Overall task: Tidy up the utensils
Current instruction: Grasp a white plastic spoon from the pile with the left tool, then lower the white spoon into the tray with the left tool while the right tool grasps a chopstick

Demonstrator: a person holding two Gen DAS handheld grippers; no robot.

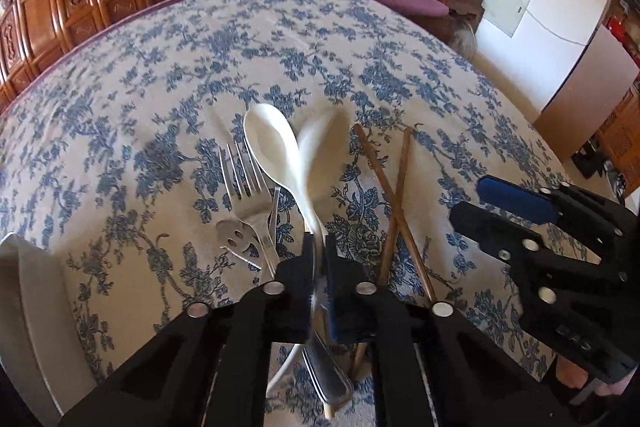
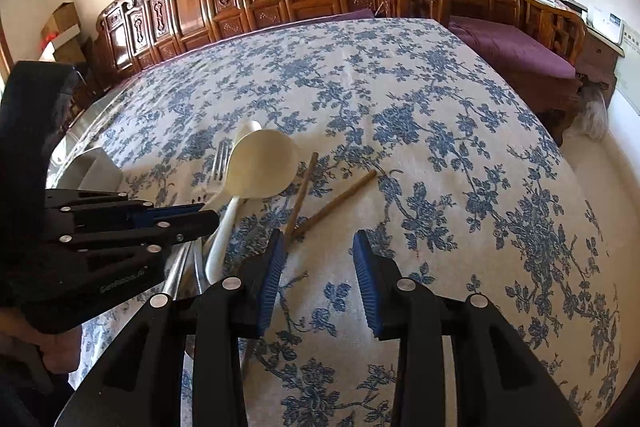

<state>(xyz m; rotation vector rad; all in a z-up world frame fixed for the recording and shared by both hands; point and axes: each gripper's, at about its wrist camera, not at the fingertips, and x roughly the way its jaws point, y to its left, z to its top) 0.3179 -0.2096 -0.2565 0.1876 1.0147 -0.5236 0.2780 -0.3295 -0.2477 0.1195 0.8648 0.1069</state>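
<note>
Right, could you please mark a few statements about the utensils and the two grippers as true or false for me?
1. The left gripper has its fingers shut on a white spoon. True.
2. The right gripper holds a chopstick. False: its fingers stand open with nothing between them.
3. The two chopsticks lie crossed on the tablecloth. True.
4. In the left wrist view, the fork lies right of the chopsticks. False: it lies left of them.
5. The tablecloth is plain red. False: it is pale with blue flowers.
</note>
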